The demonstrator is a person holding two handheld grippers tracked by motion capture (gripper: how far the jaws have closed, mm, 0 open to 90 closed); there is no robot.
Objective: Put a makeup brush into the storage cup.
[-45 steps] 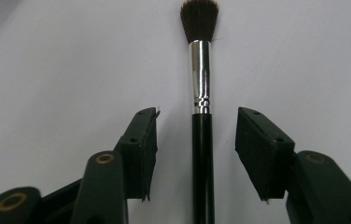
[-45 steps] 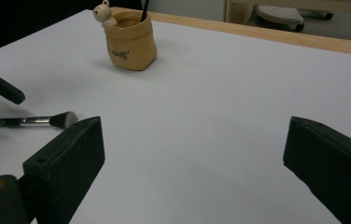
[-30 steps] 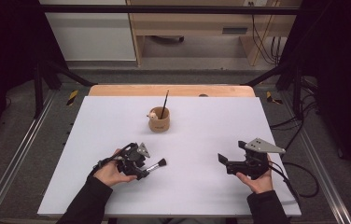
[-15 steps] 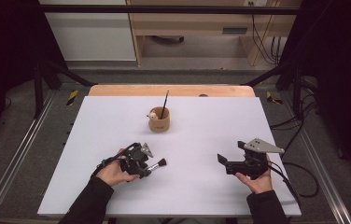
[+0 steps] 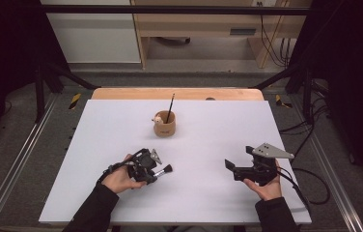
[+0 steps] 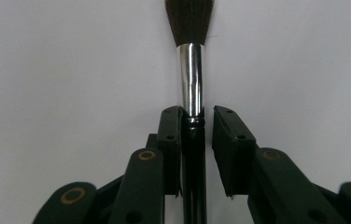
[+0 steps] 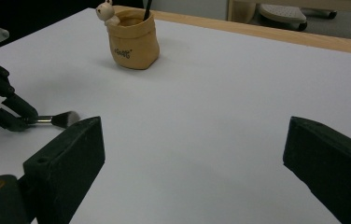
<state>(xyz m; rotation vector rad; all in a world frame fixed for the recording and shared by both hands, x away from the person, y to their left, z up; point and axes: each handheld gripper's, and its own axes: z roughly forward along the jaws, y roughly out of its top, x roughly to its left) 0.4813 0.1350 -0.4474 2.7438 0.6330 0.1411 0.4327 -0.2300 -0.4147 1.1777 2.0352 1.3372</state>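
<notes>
High view has the left gripper [image 5: 156,172] down at the near-left part of the white bench [image 5: 97,145], with a makeup brush [image 5: 164,170] poking out of it, bristles pointing toward the middle of the bench. Left gripper view is the useful one: the brush handle runs up between the two black fingers [image 6: 170,140], snug against one of them, while there's a thin gap to the other, so honestly I can't tell whether they've clamped it or are just sitting around it. Chrome ferrule and dark bristles stick out past the fingertips, right over the bench surface.

Right gripper [image 5: 231,168] sits at the near-right, well apart from the brush, fingers spread wide with nothing between them. Its own view shows that clearly.

Further back, about mid-bench, there's a little tan pot [image 5: 164,124] with a small animal figure on the rim and a thin dark stick standing in it.
</notes>
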